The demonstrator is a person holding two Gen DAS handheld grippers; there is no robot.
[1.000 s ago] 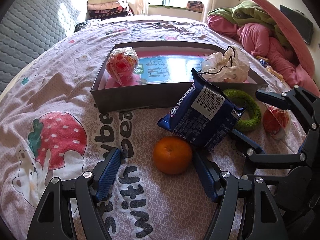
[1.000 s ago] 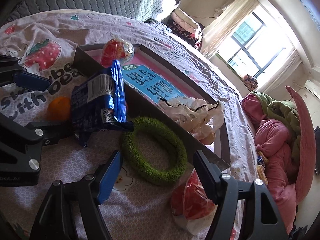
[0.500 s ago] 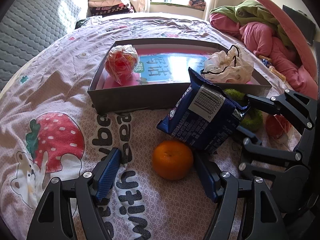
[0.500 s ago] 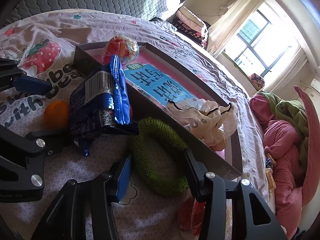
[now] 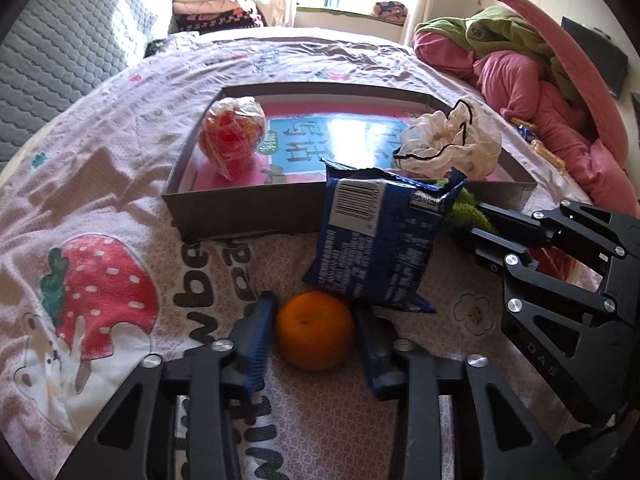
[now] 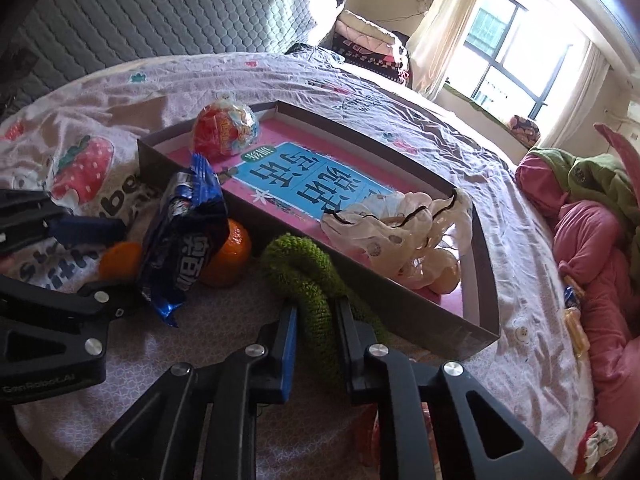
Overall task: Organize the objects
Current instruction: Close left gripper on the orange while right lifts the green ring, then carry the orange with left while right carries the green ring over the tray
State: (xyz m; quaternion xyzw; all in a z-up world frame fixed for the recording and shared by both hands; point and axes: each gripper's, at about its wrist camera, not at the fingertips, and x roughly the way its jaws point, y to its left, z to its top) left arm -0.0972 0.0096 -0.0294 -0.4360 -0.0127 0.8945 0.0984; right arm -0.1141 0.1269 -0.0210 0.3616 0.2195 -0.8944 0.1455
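An orange (image 5: 314,330) lies on the strawberry-print bedsheet between the fingers of my left gripper (image 5: 313,306). The jaws are closing and both blue pads touch its sides. A blue snack packet (image 5: 376,240) leans just beyond it, against the grey box (image 5: 240,216). In the right wrist view my right gripper (image 6: 316,308) is closing on a green woolly ring (image 6: 300,256), and its pads squash the ring flat. A second orange (image 6: 230,256) shows behind the packet (image 6: 184,224). My left gripper (image 6: 128,260) shows at the left edge.
The box (image 6: 400,296) holds a red wrapped ball (image 5: 232,136), a white crumpled bag (image 5: 452,140) and a pink-and-blue printed sheet. Pink and green bedding (image 5: 520,80) is heaped at the right. A grey quilted headboard stands at the left.
My left jaws have drawn in from wide apart onto the orange. My right jaws have closed on the green ring and folded it narrow. The blue packet has tilted more upright.
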